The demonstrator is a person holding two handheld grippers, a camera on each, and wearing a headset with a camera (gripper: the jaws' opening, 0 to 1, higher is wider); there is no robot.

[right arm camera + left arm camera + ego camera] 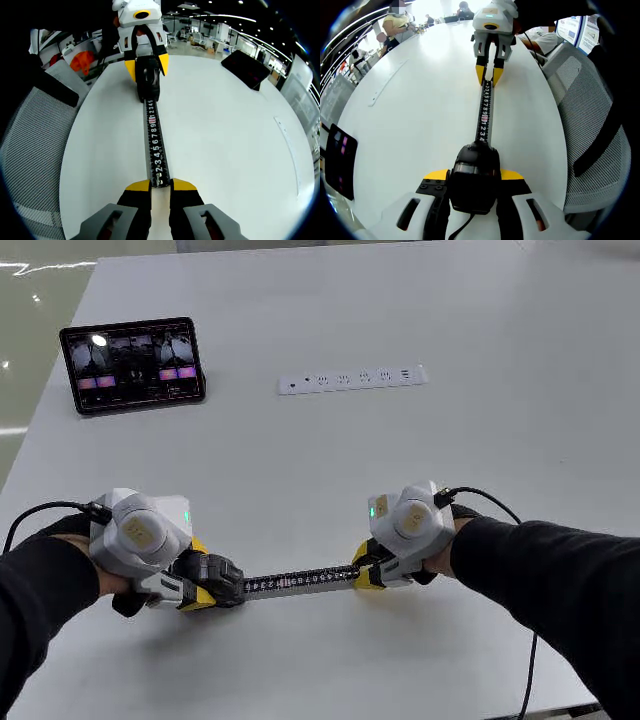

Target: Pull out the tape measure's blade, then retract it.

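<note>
1. The left gripper's (pixel 472 176) jaws clamp the tape measure's (pixel 220 578) case; the right gripper's (pixel 160 186) jaws pinch its blade (pixel 300 582) tip, low in the head view.
2. A tablet (pixel 132 364) upper left and a power strip (pixel 352 379) upper centre lie well apart from it.
</note>
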